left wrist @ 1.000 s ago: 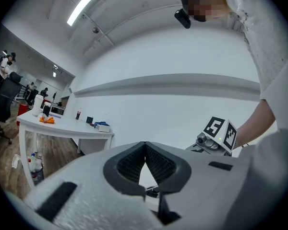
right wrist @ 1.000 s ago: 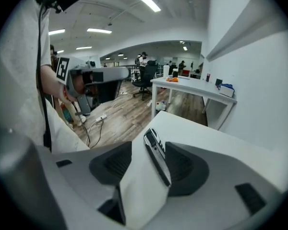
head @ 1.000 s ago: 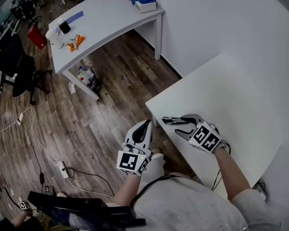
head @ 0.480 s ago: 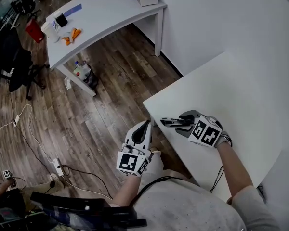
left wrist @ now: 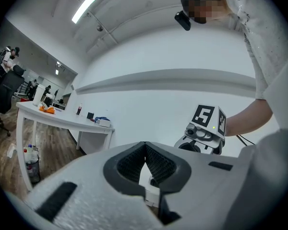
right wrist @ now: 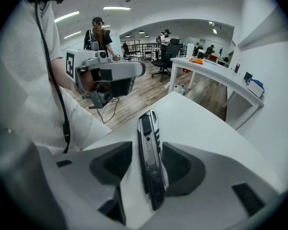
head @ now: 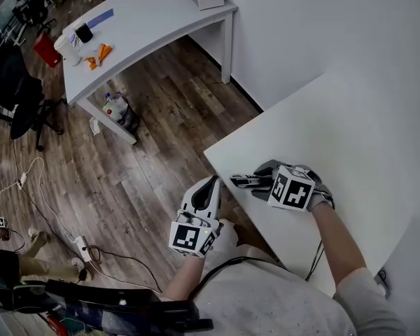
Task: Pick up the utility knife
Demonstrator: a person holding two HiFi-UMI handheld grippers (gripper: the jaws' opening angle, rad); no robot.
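The utility knife (right wrist: 150, 147), silver and black, lies on the white table (right wrist: 201, 123) near its corner. It points away from my right gripper (right wrist: 151, 158). That gripper is open and straddles the knife's rear half; a strip of table shows between the left pad and the knife, and the right pad is close to it. In the head view the knife (head: 248, 181) sticks out leftward from the right gripper (head: 260, 180). My left gripper (head: 213, 182) hangs off the table (head: 350, 138) over the floor, shut and holding nothing; in its own view the pads (left wrist: 145, 147) meet.
The table corner (head: 206, 150) and front edge run close to the knife. A second white desk (head: 147, 26) stands across the wood floor with a cup, orange items and a blue cloth. Cables and a power strip (head: 80, 247) lie on the floor. People stand far back (right wrist: 98, 32).
My right gripper has turned and slid leftward, so its jaws now sit on either side of the knife. The left gripper has hardly moved. The head view has shifted slightly.
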